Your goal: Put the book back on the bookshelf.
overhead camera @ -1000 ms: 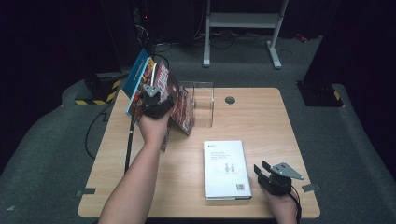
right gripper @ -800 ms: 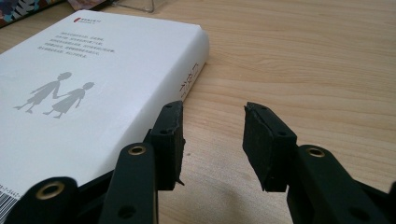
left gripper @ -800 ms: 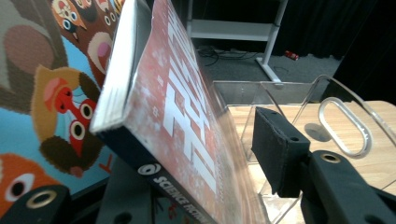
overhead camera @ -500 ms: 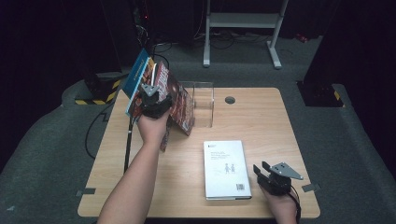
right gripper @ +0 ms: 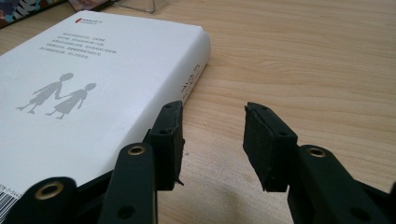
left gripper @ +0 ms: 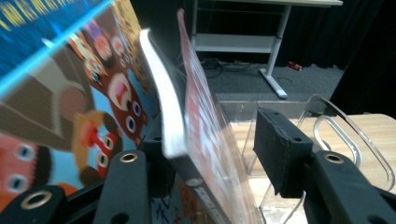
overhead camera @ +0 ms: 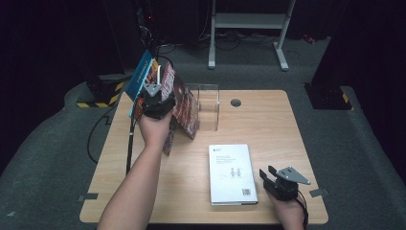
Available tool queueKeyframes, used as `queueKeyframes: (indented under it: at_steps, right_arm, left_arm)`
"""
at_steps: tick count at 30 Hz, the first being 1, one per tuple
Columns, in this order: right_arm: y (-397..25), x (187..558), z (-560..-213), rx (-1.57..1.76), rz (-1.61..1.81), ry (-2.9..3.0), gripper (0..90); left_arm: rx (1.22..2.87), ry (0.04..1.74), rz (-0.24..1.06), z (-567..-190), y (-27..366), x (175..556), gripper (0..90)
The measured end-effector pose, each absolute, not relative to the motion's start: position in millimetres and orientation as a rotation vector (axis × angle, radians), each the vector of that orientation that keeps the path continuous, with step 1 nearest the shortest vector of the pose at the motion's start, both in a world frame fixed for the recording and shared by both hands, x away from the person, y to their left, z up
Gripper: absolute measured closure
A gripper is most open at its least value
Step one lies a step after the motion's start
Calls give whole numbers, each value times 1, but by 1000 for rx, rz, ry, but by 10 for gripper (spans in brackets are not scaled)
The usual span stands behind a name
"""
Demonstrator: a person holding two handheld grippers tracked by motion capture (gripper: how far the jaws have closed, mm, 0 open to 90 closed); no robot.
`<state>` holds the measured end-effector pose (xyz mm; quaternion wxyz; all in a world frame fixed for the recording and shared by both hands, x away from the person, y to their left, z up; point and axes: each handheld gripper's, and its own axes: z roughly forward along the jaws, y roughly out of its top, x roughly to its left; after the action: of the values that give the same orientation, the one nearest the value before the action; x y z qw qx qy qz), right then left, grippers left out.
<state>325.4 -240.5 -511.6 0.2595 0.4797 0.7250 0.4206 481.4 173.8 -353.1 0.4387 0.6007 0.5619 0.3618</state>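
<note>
Two spread jaws of the left gripper straddle the red book (right pad clear); right gripper is held apart.

Light fell evenly from above on the table, while the room around it stayed near black; shadows were faint; the books close to the left tool's camera were blurred; the white book looked slightly overexposed.

Red book, white book
</note>
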Motion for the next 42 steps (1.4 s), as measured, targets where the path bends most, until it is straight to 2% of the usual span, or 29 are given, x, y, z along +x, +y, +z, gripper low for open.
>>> queueKeyframes:
  at_steps: [19, 42]
  right_arm:
    - [-239, 327, -515, 1311, 1144, 1973, 576]
    - [-242, 325, -513, 1318, 1146, 1960, 577]
  left_arm:
    - [1473, 1381, 916, -332, 179, 473, 530]
    - [1486, 1342, 931, -325, 176, 470, 567]
